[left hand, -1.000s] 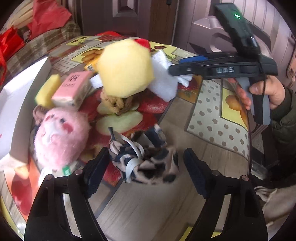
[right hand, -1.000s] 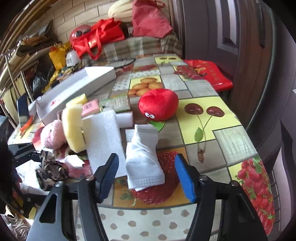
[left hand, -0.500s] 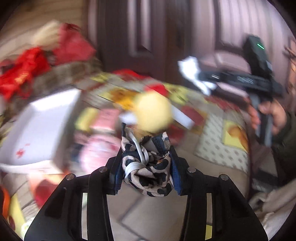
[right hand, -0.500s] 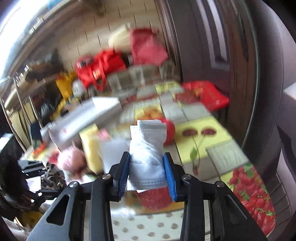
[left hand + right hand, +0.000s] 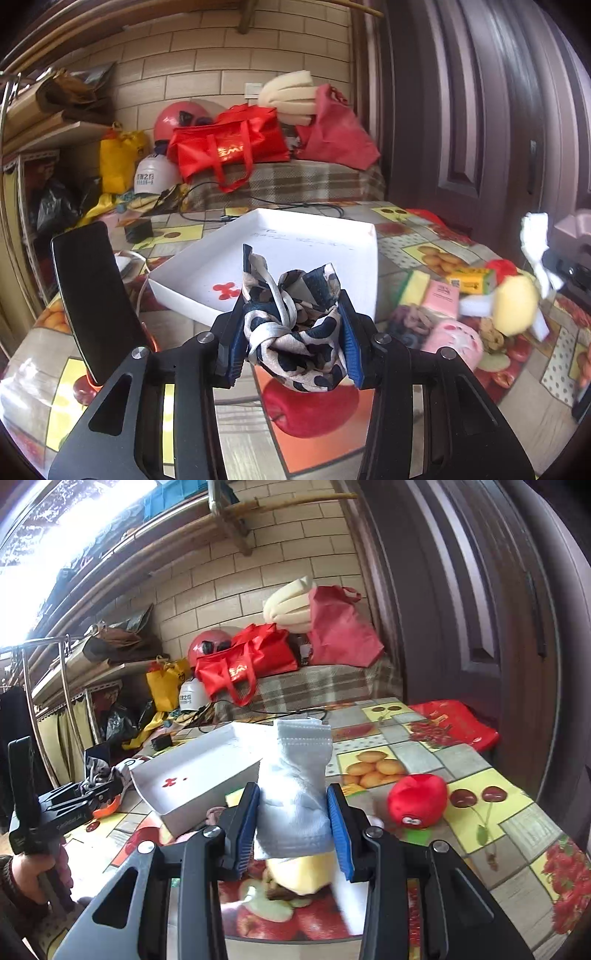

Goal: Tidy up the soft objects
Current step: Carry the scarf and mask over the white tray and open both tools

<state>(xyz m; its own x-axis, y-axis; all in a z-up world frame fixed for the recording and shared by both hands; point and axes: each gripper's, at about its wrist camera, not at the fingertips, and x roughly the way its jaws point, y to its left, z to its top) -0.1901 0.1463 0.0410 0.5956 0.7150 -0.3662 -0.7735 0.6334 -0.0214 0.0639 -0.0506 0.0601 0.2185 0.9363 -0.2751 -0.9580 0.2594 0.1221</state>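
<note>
We hold the knotted blue, cream and black patterned scarf [image 5: 293, 332] clamped between the fingers of our left gripper [image 5: 293, 341], lifted clear above the bench [image 5: 417, 254] with its fruit-print cloth. The shallow white cardboard box [image 5: 280, 258] lies on the bench just beyond the scarf. Our right gripper [image 5: 293, 829] pinches a folded white cloth [image 5: 295, 786], upright between its blue-padded fingers [image 5: 338, 830], also off the bench. Below it sit a yellow sponge block [image 5: 301, 873] and, to the right, a round red plush toy with eyes [image 5: 417, 801]. A pink plush toy [image 5: 452, 339] rests near the sponge.
</note>
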